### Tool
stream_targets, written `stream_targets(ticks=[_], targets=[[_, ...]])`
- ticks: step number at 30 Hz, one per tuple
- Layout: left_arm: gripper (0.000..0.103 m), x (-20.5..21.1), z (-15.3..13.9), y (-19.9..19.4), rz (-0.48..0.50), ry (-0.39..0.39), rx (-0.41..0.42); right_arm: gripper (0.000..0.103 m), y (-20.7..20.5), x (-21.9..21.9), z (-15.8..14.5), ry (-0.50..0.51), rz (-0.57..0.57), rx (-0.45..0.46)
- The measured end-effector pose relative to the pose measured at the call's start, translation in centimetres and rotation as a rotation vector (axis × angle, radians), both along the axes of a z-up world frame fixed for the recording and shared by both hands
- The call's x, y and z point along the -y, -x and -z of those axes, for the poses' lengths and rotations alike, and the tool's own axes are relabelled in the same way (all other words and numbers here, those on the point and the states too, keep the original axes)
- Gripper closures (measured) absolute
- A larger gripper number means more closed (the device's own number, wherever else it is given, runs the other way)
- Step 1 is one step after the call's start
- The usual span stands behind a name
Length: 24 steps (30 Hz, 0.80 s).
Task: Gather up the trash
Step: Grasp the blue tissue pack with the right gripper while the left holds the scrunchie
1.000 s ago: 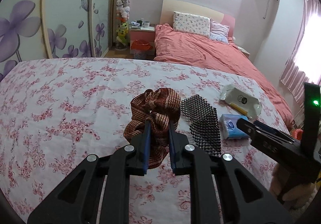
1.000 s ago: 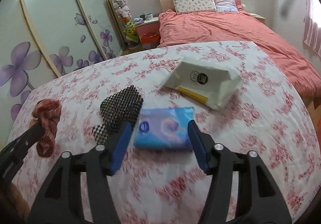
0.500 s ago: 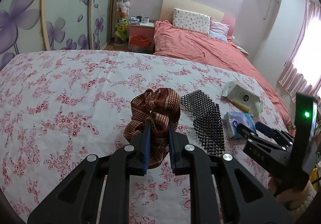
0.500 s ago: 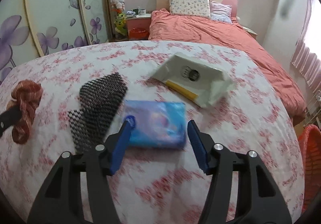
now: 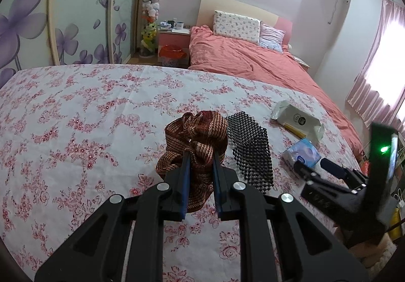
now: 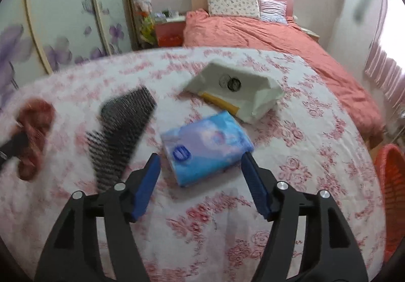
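Since a second ago the blue tissue pack (image 6: 206, 146) has turned askew between the right gripper (image 6: 200, 168) fingers, now lying diagonal with one corner toward the white pouch; left gripper (image 5: 200, 163) hasn't budged from the brown woven cloth (image 5: 196, 140). Tissue pack sits flat on the floral bedspread (image 5: 76, 115), right gripper jaws spread wide on either side of it, blue pads not touching it, nothing held. Just behind the pack, white plastic pouch (image 6: 235, 87) with a yellow strip, near but apart. Black mesh piece (image 6: 121, 130) lies just left of the pack, between it and the cloth. Left gripper jaws pinched narrow on the bunched brown cloth, which rests on the bedspread; mesh edge touches or nearly touches the cloth, can't tell which. Orange basket (image 6: 391, 180) at the right edge, off the bed. Right wrist view motion-blurred. Pink-orange second bed (image 5: 248, 64) behind, wardrobe with purple flowers (image 5: 30, 26) at left.
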<state>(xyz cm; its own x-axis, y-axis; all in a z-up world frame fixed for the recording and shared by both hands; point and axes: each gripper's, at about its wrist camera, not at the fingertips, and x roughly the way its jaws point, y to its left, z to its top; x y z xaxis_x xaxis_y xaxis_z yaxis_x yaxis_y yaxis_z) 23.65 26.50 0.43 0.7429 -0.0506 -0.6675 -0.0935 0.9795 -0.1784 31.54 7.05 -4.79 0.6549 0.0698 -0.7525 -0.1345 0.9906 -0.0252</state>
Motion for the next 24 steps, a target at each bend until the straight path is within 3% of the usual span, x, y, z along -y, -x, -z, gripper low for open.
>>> stream_targets(ticks=[5, 8, 9, 11, 15, 22, 24], targets=[[0.087, 0.0, -0.1, 0.1, 0.001, 0.009, 0.006, 0.058, 0.1, 5.4, 0.5, -0.035, 0.163, -0.033], [0.087, 0.1, -0.1, 0.2, 0.008, 0.01, 0.01, 0.058, 0.6, 7.9, 0.3, -0.095, 0.19, -0.029], [0.087, 0.2, -0.1, 0.2, 0.011, 0.012, 0.01, 0.052, 0.8, 8.1, 0.0, -0.108, 0.188, -0.018], [0.087, 0.3, -0.1, 0.2, 0.013, 0.013, 0.009, 0.043, 1.0, 7.7, -0.7, -0.141, 0.169, 0.002], [0.087, 0.5, -0.1, 0.3, 0.02, 0.011, 0.008, 0.038, -0.2, 5.4, -1.2, -0.158, 0.142, 0.006], [0.087, 0.5, 0.0, 0.1, 0.016, 0.013, 0.004, 0.038, -3.8, 3.0, -0.5, -0.096, 0.196, -0.04], [0.087, 0.7, -0.1, 0.1, 0.018, 0.014, 0.004, 0.051, -4.1, 3.2, 0.1, -0.089, 0.198, -0.063]])
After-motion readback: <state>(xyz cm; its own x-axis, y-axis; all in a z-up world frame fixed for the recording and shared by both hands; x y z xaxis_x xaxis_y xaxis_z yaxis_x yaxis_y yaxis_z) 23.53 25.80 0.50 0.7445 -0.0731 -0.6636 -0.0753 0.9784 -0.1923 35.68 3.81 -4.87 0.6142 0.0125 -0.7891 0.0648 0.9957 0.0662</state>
